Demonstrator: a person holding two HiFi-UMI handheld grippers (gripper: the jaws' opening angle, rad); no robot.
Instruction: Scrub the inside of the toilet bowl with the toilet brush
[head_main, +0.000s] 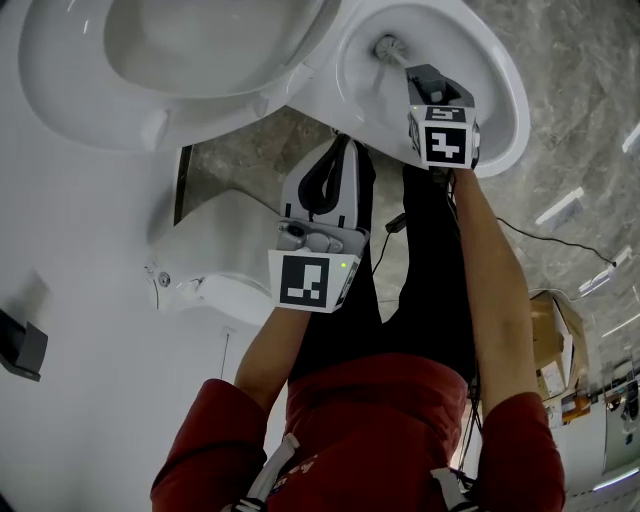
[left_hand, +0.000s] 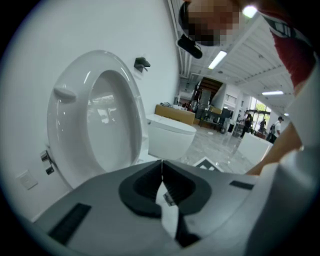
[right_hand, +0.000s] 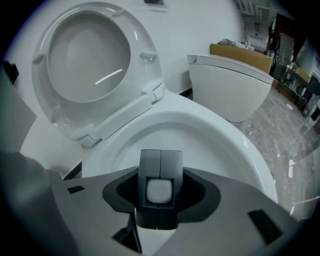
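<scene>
The white toilet bowl (head_main: 500, 90) lies at the top right of the head view, its lid and seat (head_main: 60, 90) raised to the left. The toilet brush (head_main: 388, 46) has its bristle head down inside the bowl. My right gripper (head_main: 425, 78) is over the bowl, shut on the brush handle (right_hand: 160, 190), whose white end shows between the jaws in the right gripper view. The bowl rim (right_hand: 220, 125) fills that view, and the brush head is hidden there. My left gripper (head_main: 340, 150) hangs beside the bowl, shut with nothing in it (left_hand: 161, 172), facing the raised lid (left_hand: 100, 120).
A second white toilet (right_hand: 235, 90) stands to the right along the wall, with a wooden box (right_hand: 245, 52) behind it. A cardboard box (head_main: 555, 340) and a thin cable (head_main: 560, 245) lie on the grey marble floor. A black fitting (head_main: 22, 345) hangs on the white wall.
</scene>
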